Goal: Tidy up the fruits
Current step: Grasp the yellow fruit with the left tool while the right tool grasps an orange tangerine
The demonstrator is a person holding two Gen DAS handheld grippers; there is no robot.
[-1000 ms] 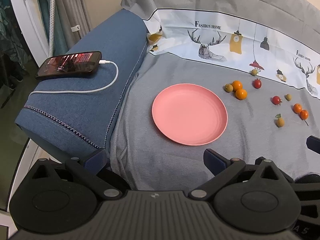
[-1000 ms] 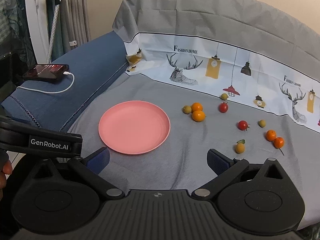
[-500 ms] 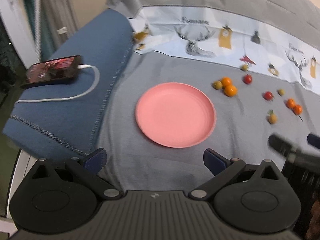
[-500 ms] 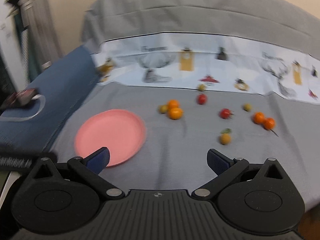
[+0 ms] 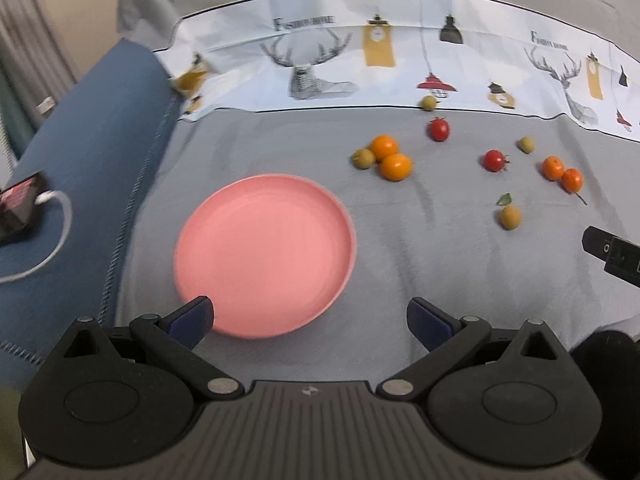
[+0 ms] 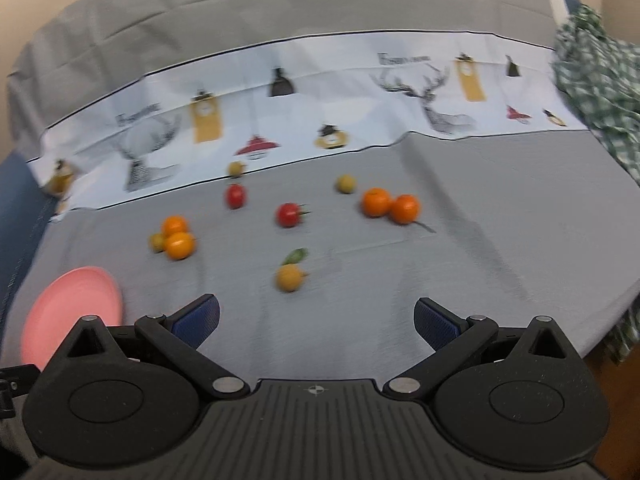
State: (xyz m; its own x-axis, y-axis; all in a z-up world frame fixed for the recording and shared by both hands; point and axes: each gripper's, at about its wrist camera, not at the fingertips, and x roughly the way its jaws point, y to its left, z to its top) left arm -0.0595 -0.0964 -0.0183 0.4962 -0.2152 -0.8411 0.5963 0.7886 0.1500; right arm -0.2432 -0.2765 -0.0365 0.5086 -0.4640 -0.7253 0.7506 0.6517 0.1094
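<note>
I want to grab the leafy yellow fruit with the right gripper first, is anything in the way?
Nothing visible. The right gripper has its jaws open, and only bare grey cloth lies between them and the leafy yellow fruit. The other fruits sit farther back.

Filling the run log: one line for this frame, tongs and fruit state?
left tongs: open, empty | right tongs: open, empty | pink plate: no fruit | fruits: all on grey cloth

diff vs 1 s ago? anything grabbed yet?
Nothing grabbed. The right gripper swung right: the pink plate slid to the left edge of its view and the yellow fruit with a leaf now sits ahead of its open jaws. The left gripper moved closer to the plate, and the phone slid to the frame edge. Fruits and plate unmoved, both grippers still open and empty.
</note>
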